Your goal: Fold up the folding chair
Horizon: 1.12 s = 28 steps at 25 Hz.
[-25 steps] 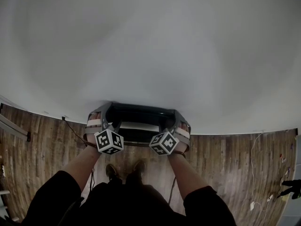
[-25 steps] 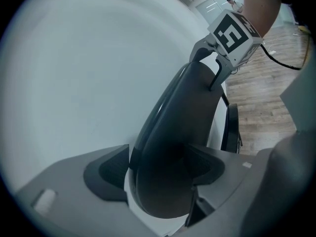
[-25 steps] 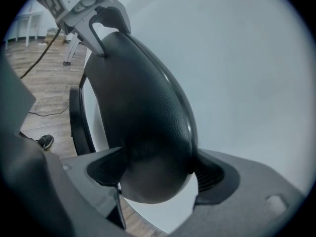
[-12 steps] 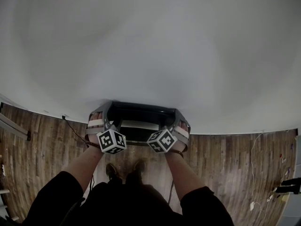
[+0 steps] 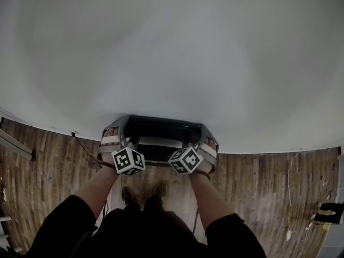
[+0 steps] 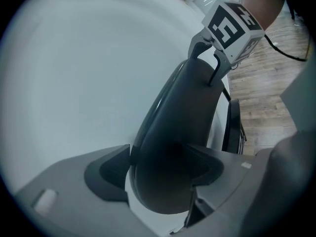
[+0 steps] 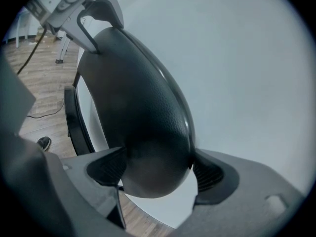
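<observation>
White wall (image 5: 172, 47) rises just behind the black folding chair (image 5: 161, 127), left claw (image 6: 160, 174) and right claw (image 7: 158, 169) each clamped on its padded upper edge; folding looks nearly done, so the next move likely calls for pressing it flat, both grips firm.

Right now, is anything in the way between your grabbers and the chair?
No, nothing visible. The left gripper and the right gripper each have their jaws shut right on the black padded top edge of the chair. The white wall stands close behind the chair.
</observation>
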### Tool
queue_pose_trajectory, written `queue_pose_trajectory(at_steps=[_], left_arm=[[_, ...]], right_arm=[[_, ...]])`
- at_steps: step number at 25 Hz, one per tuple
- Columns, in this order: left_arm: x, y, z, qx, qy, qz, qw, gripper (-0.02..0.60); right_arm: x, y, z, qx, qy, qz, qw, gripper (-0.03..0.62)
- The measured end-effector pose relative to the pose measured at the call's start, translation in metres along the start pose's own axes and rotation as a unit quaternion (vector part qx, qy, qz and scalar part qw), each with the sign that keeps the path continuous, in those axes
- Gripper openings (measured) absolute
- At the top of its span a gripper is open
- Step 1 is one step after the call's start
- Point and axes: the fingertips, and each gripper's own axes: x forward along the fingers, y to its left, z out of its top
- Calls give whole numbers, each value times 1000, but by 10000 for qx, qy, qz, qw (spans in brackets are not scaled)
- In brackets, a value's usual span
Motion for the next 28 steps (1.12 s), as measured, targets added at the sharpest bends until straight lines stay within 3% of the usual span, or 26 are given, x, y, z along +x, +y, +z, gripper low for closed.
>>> queue_pose_trajectory(at_steps=[28], left_arm=[[-18, 7, -17, 193, 99, -173, 9996, 310]], right_arm=[[-19, 2, -2, -129, -358, 60, 9993, 408]])
